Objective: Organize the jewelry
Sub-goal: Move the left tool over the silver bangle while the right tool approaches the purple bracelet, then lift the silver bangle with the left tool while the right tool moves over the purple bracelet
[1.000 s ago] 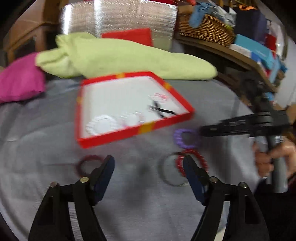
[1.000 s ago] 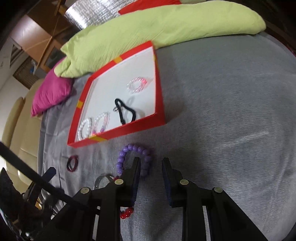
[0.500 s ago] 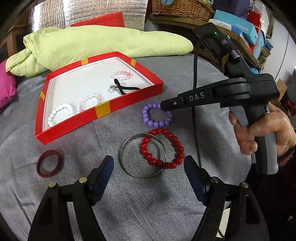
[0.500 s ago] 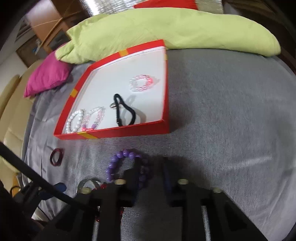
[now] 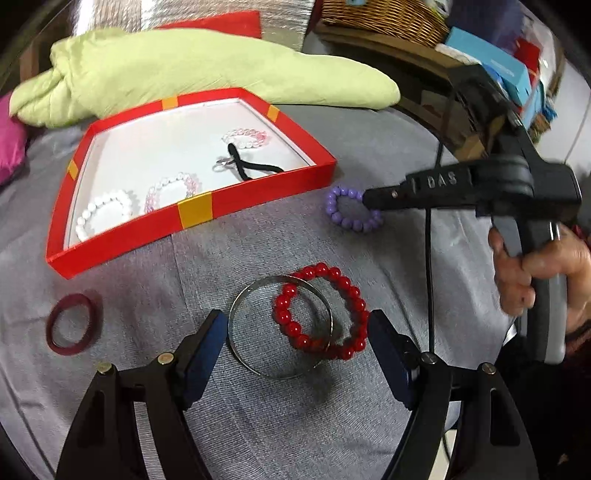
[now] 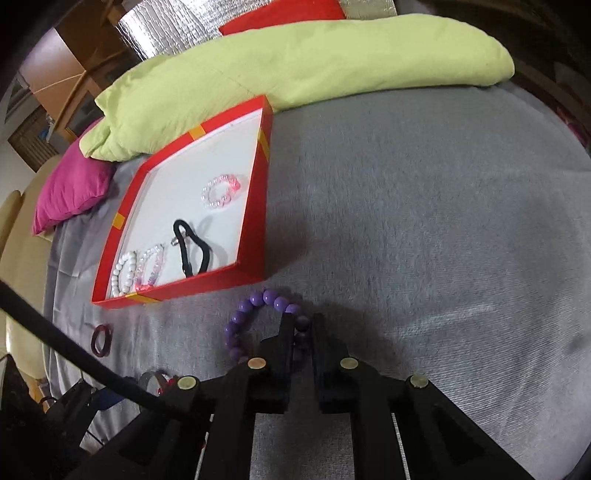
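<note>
A red tray with a white floor holds several bead bracelets and a black hair tie; it also shows in the right wrist view. On the grey cloth lie a purple bead bracelet, a red bead bracelet overlapping a silver bangle, and a dark red ring. My right gripper is shut on the purple bracelet, which rests on the cloth. My left gripper is open and empty, its jaws on either side of the bangle and red bracelet.
A lime green pillow lies behind the tray and a magenta cushion at its left. A wicker basket and boxes stand on a shelf at the back right. A black cable crosses the right wrist view.
My right gripper closed onto the purple bracelet's beads. My left gripper moved forward toward the bangle and red bracelet and stays open.
</note>
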Motion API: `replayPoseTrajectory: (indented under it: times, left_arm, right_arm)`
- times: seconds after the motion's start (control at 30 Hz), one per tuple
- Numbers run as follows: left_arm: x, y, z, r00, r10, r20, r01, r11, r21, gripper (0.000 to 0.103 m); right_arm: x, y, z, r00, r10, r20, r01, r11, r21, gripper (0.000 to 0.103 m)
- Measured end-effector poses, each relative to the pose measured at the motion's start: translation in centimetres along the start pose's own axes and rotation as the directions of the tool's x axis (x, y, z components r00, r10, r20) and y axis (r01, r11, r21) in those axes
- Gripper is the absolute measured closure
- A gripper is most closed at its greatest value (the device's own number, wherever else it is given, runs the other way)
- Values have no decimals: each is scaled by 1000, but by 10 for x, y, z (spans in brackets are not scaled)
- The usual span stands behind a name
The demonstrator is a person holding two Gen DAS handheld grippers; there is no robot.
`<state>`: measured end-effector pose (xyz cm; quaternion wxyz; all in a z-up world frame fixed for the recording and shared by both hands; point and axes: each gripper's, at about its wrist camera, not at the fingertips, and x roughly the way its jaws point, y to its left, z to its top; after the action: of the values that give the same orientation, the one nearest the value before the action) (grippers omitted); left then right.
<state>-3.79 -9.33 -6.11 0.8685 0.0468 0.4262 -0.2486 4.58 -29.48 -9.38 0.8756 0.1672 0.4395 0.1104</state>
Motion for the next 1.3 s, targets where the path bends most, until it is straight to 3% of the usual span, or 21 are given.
replayPoseTrajectory:
  times: [0.53,0.6,0.63,0.73,0.8,0.9,0.97,1.17,1.3]
  left_arm:
    - [6,-8,1,1000,-1,13,1,1000,-8,25]
    - [4,-6,0,1000,-2,20,2,1000,-2,31]
    - [5,-4,0,1000,-1,19,1,1000,0,41]
    - [6,-3,-1,1000,-4,20,4,1000,3,41]
    - [6,-4,-1,1000,-1,22,0,1000,14,41]
    - [3,-5,-2,999,4,33,-5,1000,19,41]
    - [0,-6,-1,999,4,44,-5,1000,22,41]
    - [-17,-1,3,996,7,86,-9,1000,19,41]
    - [-34,6,3,990,62,128,-65,998,17,41]
  right_arm:
    - [7,11,-4,1000,16,-15,-16,1000,-11,92]
    - [7,10,-4,1000,17,-18,-17,1000,-9,92]
    - [7,11,-4,1000,17,-20,-17,1000,-10,89]
    - [7,15,-4,1000,25,-19,-25,999,-30,78]
    - [7,21,-6,1000,7,-14,-8,998,-68,77]
    - [8,28,-8,1000,-6,-5,5,994,-113,79]
    - [8,29,-9,1000,-10,3,10,993,-118,92]
    - [2,29,-8,1000,11,24,-8,993,-114,93]
    - [-10,36,-6,997,43,70,-34,991,-129,93]
